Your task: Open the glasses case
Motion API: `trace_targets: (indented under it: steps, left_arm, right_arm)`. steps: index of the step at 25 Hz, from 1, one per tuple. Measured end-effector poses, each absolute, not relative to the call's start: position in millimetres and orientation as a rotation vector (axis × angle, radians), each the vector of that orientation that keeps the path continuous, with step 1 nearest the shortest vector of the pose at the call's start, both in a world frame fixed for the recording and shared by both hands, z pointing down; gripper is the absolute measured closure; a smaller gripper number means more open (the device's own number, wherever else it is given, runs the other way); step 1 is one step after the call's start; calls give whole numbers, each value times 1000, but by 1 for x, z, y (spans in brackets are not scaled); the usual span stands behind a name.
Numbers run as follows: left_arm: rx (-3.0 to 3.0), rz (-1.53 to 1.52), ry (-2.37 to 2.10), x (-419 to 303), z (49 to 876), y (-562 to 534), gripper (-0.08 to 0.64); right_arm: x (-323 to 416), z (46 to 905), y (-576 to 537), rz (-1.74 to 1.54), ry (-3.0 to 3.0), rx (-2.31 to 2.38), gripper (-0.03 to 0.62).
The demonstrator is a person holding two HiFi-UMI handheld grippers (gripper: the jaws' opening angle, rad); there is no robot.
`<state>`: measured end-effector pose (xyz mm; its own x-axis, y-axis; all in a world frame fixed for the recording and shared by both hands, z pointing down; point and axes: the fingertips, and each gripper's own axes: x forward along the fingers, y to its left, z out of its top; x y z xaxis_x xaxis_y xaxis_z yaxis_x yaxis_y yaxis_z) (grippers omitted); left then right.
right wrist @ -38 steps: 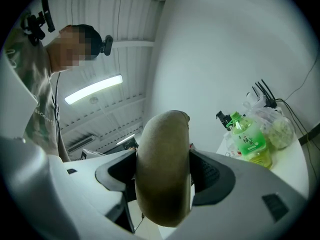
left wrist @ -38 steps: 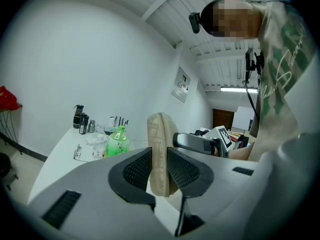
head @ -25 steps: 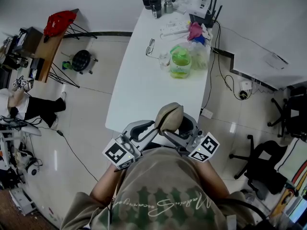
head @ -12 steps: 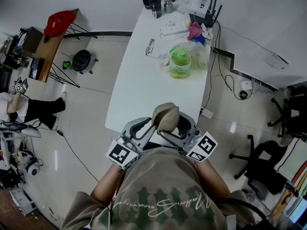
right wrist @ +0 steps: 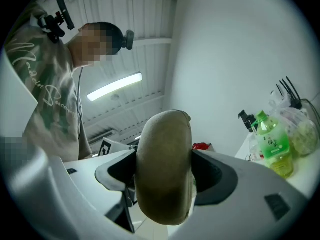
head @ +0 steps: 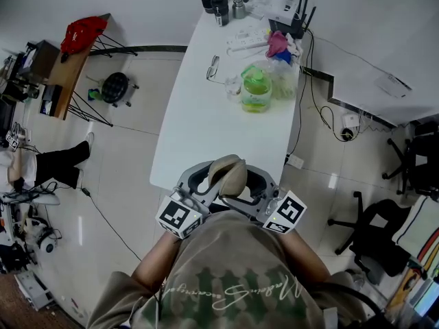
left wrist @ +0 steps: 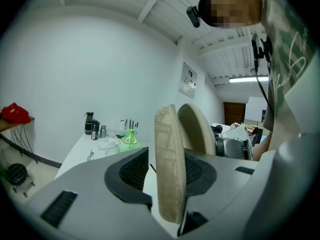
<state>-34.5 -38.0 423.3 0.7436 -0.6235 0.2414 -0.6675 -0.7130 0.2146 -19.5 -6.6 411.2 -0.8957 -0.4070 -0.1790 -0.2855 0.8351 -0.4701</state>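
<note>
A tan oval glasses case (head: 226,175) is held in the air over the near edge of the white table (head: 199,125), close to the person's chest. My right gripper (head: 248,187) is shut on the case's rounded body (right wrist: 165,169), with both pads pressed on its sides. In the left gripper view the case stands parted, a flat stitched half (left wrist: 169,169) in front and a second shell (left wrist: 197,129) behind. My left gripper (left wrist: 167,171) has that front half between its jaws, which are opening. A gap shows at the left pad (left wrist: 134,170).
On the table's far half stand a green bottle (head: 258,91), a pair of glasses (head: 214,67), a power strip (head: 247,43), dark flasks (head: 214,2) and a router (head: 288,18). Tiled floor lies to the left, and an office chair (head: 374,232) stands at the right.
Both grippers and the case have shifted left and slightly toward the table edge in the head view. The left gripper's jaws stand wider round the case.
</note>
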Motion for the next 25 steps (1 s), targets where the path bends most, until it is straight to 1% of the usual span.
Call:
trace_targets:
  steps: [2,3,4,7,9,12,14,17,22,25]
  left_arm:
    - [2640,193,-1007,-36,421,-41,425]
    - [2634,188,-997,-35,421,-41,437]
    - [2627,185,-981,-33,423,-40,477]
    - [2581,199,-988,-38,432,-41,477]
    - [2462,193,-1084,-54,446,-49,481]
    - [2238,185,-1255,-75,472,-62,480]
    - [2189,221,-1318,-78,482,-64,480]
    - [2140,227,-1346,-80,488,-64,481]
    - [2044,191,-1393,-99,495,-60,480]
    - [1996,186,-1404,-107,502,-56,482]
  right_arm:
    - [-20,414,-9,-718,2675,-533,259]
    - [-19,416,-11,-750,2645,-535,259]
    - [-18,419,-11,-770,2631,-532,259]
    - [-23,428,-12,-794,2699,-549,255]
    - [-27,438,-19,-768,2799,-697,255]
    - [-28,451,-32,-673,2909,-1028,255]
    - [-35,456,-36,-632,2969,-1122,255]
    - [-39,458,-37,-562,3033,-1167,255]
    - [-55,460,-24,-289,3233,-1162,255]
    - [-62,460,-20,-181,3302,-1149,256]
